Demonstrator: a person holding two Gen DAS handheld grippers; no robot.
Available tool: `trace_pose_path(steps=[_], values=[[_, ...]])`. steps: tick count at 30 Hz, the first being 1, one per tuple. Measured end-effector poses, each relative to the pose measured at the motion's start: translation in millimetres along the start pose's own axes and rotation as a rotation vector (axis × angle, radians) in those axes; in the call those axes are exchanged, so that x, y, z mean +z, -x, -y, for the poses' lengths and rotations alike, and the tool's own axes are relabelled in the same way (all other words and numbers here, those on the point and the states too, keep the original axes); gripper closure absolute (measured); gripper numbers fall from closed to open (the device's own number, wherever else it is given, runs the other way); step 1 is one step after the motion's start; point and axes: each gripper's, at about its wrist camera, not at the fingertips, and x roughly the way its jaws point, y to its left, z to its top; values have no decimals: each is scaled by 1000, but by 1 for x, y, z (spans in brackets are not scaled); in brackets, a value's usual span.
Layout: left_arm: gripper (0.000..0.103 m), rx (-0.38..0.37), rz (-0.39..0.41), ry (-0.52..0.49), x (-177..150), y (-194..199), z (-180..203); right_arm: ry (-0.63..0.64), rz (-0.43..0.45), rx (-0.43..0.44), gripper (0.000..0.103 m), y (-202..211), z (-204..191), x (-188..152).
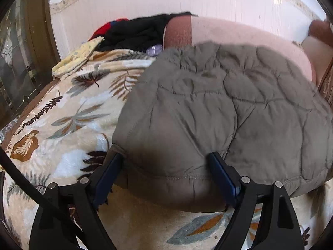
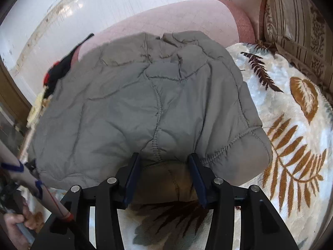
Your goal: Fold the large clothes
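Left gripper (image 1: 165, 157): fingers spread wide, straddling the near hem of the jacket (image 1: 218, 108); cloth sits between them, not pinched.
Right gripper (image 2: 163, 158): fingers also apart, set at the near hem; whether the pads touch cloth, hard to tell.
Jacket: grey quilted, bunched flat on the bed (image 1: 68, 112), lying straight ahead of both pairs of fingers, bulk running away toward the pink pillow (image 1: 239, 33).
Nearer arm: about equal; left takes left hem corner, right the right.
Next move, likely: close on hem, lift, fold away.
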Motion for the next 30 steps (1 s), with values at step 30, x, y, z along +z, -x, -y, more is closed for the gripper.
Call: trace_pose_path(steps=[30], values=[[15, -315, -180, 531, -14, -18, -96, -654, 28, 186, 14, -4, 124, -14]])
